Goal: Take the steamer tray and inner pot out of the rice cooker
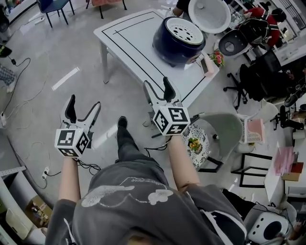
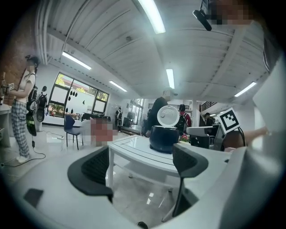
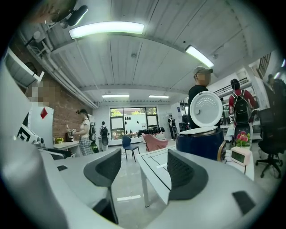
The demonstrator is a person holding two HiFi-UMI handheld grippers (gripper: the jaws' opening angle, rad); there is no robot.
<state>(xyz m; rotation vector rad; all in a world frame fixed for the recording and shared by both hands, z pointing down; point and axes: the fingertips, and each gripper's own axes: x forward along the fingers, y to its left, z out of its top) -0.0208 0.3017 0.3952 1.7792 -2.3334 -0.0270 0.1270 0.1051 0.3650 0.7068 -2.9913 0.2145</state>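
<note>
Rice cooker (image 1: pixel 178 45), dark blue and round, white lid (image 1: pixel 209 14) up, sits at one o'clock on the white counter (image 1: pixel 125 45), perforated white steamer tray (image 1: pixel 180 32) seated inside. My left hand-held gripper (image 1: pixel 83 107) and right hand-held gripper (image 1: pixel 158 88) are spread, empty, well short. I risk clipping the counter edge approaching.

The head view looks steeply down from above the person's shoulders. The white rectangular table (image 1: pixel 129 43) with black line markings lies far off at upper centre, bearing the dark blue round rice cooker (image 1: pixel 167 48) with its white lid raised. The left gripper view sits low and looks level between its own jaws, with table and cooker at mid-frame. The right gripper view, equally low and level, shows them right of centre, somewhat nearer. All three views share both.
</note>
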